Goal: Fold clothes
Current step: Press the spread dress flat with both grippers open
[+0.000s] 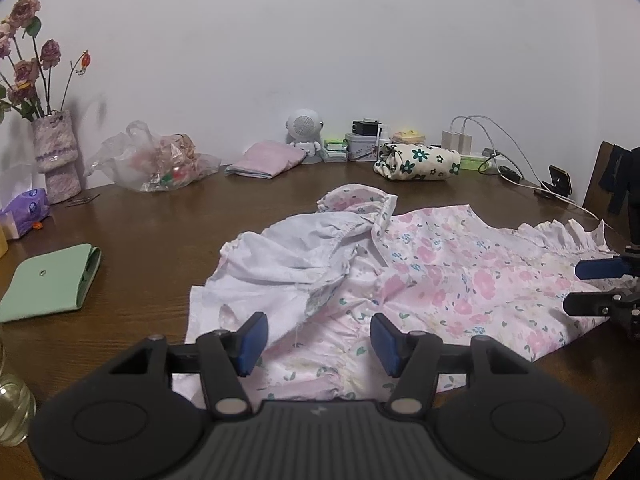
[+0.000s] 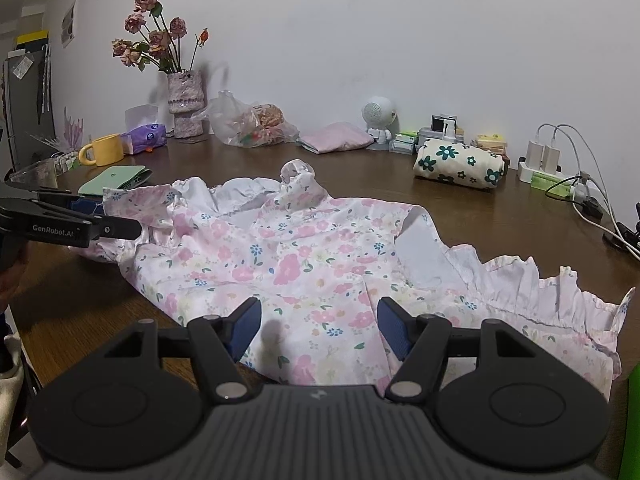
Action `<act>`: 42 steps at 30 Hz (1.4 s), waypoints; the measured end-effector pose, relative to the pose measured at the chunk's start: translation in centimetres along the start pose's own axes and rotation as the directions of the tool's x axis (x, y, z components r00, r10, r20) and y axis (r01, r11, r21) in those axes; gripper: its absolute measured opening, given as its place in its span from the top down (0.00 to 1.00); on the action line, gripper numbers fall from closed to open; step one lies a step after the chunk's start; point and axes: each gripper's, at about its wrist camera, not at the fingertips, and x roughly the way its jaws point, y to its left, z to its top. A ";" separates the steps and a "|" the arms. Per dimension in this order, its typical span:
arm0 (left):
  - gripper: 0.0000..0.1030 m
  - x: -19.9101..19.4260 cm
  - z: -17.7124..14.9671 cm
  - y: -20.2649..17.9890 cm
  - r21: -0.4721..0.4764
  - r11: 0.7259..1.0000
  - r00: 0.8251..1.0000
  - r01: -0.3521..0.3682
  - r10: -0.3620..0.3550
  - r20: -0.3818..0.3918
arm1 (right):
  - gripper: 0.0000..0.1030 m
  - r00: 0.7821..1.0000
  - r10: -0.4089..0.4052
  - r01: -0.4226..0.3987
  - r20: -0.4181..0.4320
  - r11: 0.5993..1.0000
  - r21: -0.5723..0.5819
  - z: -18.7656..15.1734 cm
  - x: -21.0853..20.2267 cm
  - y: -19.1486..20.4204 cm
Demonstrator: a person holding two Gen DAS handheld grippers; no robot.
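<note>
**Q:** Dress (image 2: 304, 264) position, and the step in hand?

**A:** It lies spread but rumpled on the brown surface (image 2: 380, 184), floral side up, frilled hem (image 2: 560, 300) toward the right, one pale sleeve (image 1: 304, 252) turned over at the left. Judged from this, folding has barely begun: the garment is being approached, not yet gripped.

**Q:** State of the fingers?

**A:** Left gripper (image 1: 318, 338) hovers over the near left part of the cloth, blue pads (image 1: 254, 338) apart, nothing pinched. Right gripper (image 2: 320, 330) hangs over the near edge, likewise parted and empty.

**Q:** What does the next move call for?

**A:** Probably each gripper lowering onto a cloth edge, closing on a single layer, then lifting together so the fabric folds flat. The bunched sleeve may need smoothing first; thin cotton could slip or drag in extra layers.

**Q:** Any legible writing?

**A:** "GenRobot.AI" on the left gripper's side, seen in the right wrist view. Labels on the boxes (image 2: 440, 132) by the wall are too small to read.
</note>
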 end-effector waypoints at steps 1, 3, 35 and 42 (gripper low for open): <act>0.46 0.0 0.0 -0.1 0.003 1.000 1.000 0.002 -0.002 -0.001 | 0.36 1.000 0.000 0.000 0.001 1.000 0.000 0.0 0.0 0.0; 0.45 0.0 -0.1 -0.1 0.006 1.000 1.000 0.003 -0.003 -0.003 | 0.36 1.000 -0.001 0.001 0.000 1.000 0.001 0.0 0.0 0.0; 0.35 0.6 -0.5 -0.3 -0.034 0.999 1.000 0.026 -0.026 -0.012 | 0.36 0.999 -0.010 0.009 0.033 0.999 0.032 0.0 -1.3 -1.2; 0.57 1.9 -0.9 1.0 -0.083 0.996 0.999 -0.014 0.011 -0.048 | 0.47 1.000 0.005 -0.005 -0.002 1.000 0.012 -0.2 -0.4 -0.1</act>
